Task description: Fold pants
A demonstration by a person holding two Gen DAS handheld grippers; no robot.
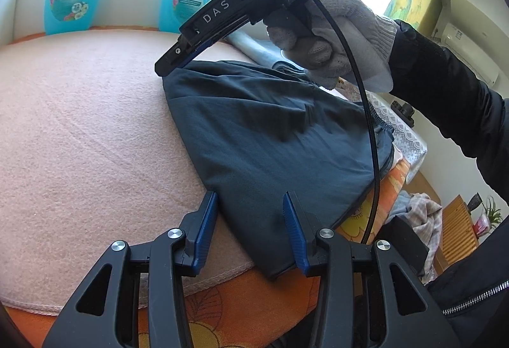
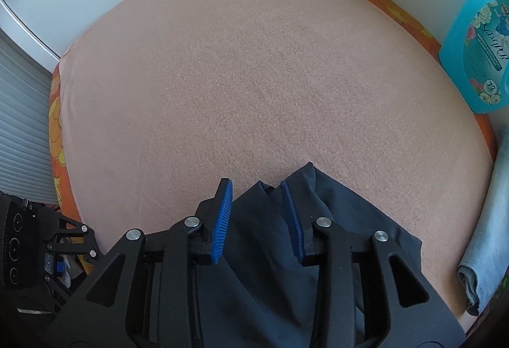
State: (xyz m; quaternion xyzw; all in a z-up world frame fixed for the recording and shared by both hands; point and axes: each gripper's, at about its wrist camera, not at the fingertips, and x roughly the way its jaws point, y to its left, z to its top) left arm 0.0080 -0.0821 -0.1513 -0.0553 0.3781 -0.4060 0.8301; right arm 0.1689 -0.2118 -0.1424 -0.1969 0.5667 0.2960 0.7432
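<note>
Our left gripper [image 1: 251,205] hangs with its blue pads spread wide and nothing clamped between them, poised just above the near corner of the dark blue-grey pants [image 1: 267,138]. The right gripper [image 2: 256,189] is likewise parted, its pads straddling a raised fold of the pants [image 2: 273,252] without closing on it; whether the cloth touches the right pad we cannot tell. In the left wrist view we see that gripper from the side, held in our white-gloved right hand [image 1: 331,39], with a black cable [image 1: 370,131] trailing down from it. The pants lie in a folded heap toward the right side of a pink blanket [image 2: 254,61], which covers an orange flowered sheet [image 1: 254,300]. Two turquoise detergent bottles [image 2: 477,55] stand along the wall beyond, and a light blue rolled towel [image 2: 486,233] lies at the blanket's right edge.
</note>
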